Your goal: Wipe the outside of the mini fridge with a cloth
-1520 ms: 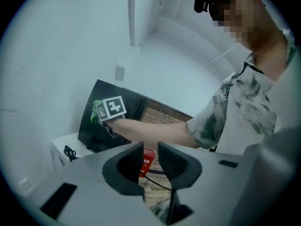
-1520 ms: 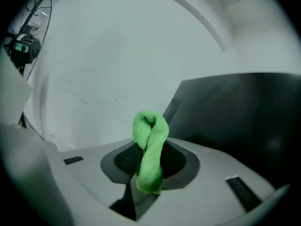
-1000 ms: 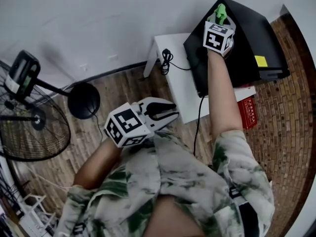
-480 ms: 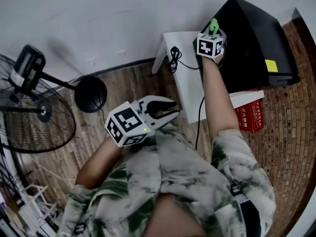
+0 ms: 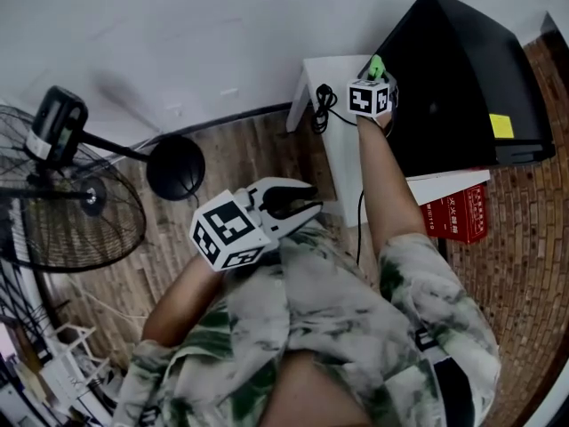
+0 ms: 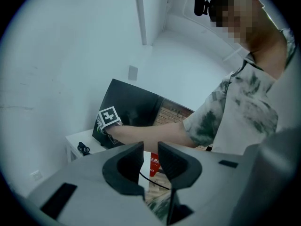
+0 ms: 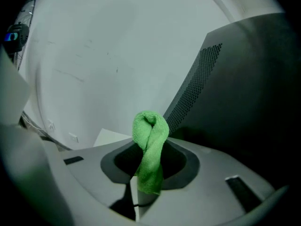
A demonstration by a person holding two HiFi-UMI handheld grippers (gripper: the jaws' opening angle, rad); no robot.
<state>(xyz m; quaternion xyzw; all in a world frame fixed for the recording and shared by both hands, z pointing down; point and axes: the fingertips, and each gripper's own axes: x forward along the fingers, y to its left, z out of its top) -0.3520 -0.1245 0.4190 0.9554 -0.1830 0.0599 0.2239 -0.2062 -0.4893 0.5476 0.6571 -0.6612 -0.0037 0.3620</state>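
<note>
Right tongs shifted — cloth pinched between.

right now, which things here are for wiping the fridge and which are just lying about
In the job: black mini fridge, folded green cloth, right gripper clamping it.
Lying about: red box, black floor fan, coiled black cable, idle open left gripper.

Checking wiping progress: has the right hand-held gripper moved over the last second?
Yes. The right hand-held gripper, holding the green cloth, slid from the mini fridge's top toward its left edge in the head view, nearer the coiled cord.
</note>
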